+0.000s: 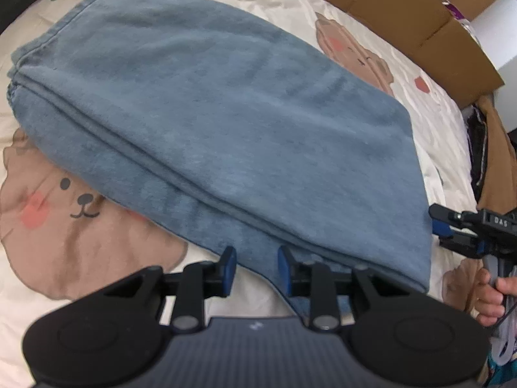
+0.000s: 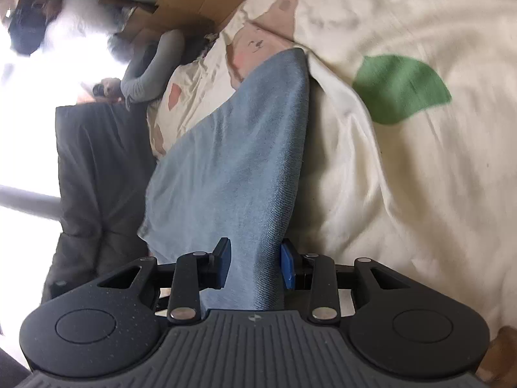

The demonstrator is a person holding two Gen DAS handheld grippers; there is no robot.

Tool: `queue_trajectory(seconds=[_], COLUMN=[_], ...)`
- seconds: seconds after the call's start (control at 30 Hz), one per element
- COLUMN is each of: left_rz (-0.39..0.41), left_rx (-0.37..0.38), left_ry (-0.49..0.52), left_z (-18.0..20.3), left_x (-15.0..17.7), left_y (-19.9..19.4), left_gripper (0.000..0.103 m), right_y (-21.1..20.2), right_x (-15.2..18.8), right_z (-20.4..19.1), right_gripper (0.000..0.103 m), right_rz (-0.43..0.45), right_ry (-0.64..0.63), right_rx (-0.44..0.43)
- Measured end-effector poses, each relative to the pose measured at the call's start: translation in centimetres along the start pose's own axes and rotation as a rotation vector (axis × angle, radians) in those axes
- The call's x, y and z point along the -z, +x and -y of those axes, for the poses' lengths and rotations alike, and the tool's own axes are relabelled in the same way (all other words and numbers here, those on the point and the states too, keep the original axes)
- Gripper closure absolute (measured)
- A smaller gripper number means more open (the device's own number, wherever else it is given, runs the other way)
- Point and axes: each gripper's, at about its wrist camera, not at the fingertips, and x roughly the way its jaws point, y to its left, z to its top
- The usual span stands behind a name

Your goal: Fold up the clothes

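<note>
**Folded blue garment between two grippers**

A cream bedsheet with bear prints carried the folded blue garment. The left gripper hung over its near edge, jaws parted, pads pressing nothing. The right gripper, at the garment's far corner, had cloth between its pads, seemingly pinched.

light: soft daylight | glare: blown-out white, right wrist view's left | blur: mild | edges: fisheye-bent, dark corners
</note>
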Motion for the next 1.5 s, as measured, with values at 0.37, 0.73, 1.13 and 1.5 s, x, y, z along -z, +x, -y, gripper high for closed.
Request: queue_trajectory(seconds=[0.37,0.73,1.13,1.5], left_rz=[0.052,0.095,0.134,0.163], left_rx=[0.005,0.009,0.031,0.005], left_ry=[-0.073,-0.183,-0.270,-0.182], left_z=[-1.4,-4.4,-5.0,-3.5], left_x=[-1.2,-3.3,-5.1,-5.7], left_y=[-0.1,0.0,0.0,-2.4], left_gripper=[0.074,0.074,0.074,0.074], right_y=[2.8,4.6,5.2,3.2], right_x=[-0.9,-2.2,-3.2,-5.5], right_z=[0.0,0.7,-0.2,-4.9], right_gripper=[0.078,0.079,0.097,0.098], right_rz=[-0.008,-0.062,-0.126,-0.148], right_ry=[0.013,0.097,0.194,0.091], right_rx=[0.037,-0.026,0.040,0.060])
